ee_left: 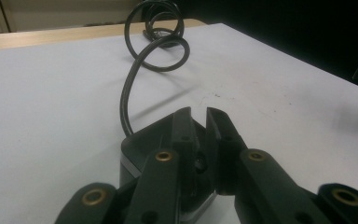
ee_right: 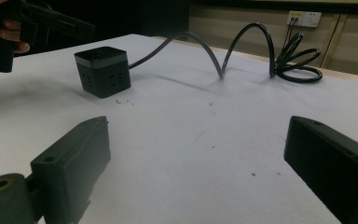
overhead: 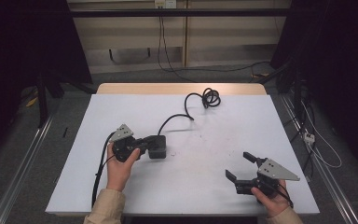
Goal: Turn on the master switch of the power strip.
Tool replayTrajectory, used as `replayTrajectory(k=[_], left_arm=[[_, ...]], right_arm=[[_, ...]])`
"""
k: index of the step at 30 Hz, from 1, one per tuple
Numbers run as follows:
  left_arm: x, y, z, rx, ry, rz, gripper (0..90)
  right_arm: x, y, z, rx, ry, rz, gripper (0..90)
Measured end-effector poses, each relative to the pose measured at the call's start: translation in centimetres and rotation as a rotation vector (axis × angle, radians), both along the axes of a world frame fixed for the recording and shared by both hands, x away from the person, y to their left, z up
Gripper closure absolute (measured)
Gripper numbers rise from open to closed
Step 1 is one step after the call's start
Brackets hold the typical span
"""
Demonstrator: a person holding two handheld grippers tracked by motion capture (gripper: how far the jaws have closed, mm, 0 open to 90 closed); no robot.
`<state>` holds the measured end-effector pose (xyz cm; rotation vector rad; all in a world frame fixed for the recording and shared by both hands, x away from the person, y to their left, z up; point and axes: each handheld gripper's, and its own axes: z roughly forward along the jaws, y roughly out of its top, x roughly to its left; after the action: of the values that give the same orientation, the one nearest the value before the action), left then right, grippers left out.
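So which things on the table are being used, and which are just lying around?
In use:
- black power cube
- its cable
- left tongs, nearly closed right at the cube

Just there:
- right tongs, open, holding nothing
- white table
- wall socket

Left tongs nearly closed; right tongs wide apart.

High view down over the table; both claw views low, close, sharing the socket cube.
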<state>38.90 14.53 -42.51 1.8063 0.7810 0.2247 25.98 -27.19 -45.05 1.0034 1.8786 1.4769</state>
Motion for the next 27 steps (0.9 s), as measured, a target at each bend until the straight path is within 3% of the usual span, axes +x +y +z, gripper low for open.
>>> replayTrajectory(k=[27], left_arm=[[-0.01,-0.55,-0.39,0.038,0.022,-0.019,90.0]], right_arm=[[0.03,-0.01,-0.03,-0.002,-0.001,0.0,6.6]])
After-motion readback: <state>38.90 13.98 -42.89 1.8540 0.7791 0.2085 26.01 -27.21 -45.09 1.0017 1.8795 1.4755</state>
